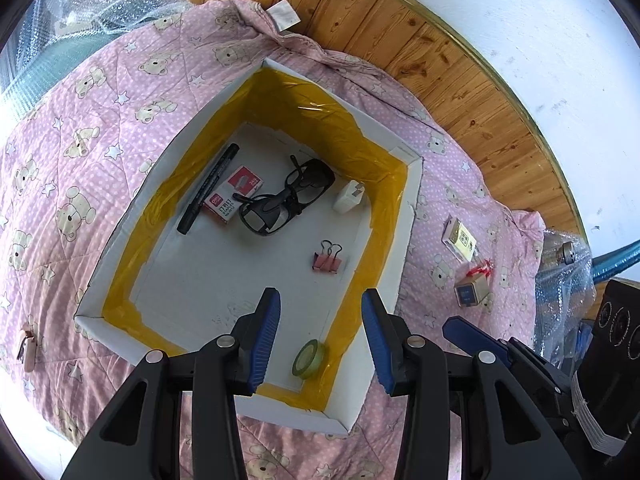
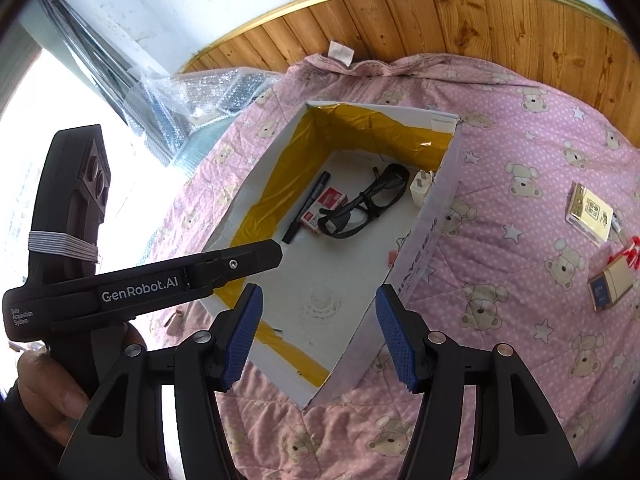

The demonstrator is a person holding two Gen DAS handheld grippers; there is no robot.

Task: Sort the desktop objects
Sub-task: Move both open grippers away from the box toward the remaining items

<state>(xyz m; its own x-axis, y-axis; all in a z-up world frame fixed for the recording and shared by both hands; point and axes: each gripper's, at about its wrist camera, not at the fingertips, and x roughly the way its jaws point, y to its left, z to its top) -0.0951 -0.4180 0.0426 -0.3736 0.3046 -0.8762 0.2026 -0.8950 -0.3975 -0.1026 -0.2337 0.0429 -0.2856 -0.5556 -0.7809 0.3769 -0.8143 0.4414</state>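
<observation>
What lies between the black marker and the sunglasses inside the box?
A red staples box lies between the black marker and the sunglasses, touching both. The left wrist view shows it best; the right wrist view agrees.

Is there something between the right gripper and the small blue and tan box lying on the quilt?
Nothing visible. The right gripper hangs open over the white box's near end; the blue and tan box lies on the bare quilt outside it, to the right.
</observation>
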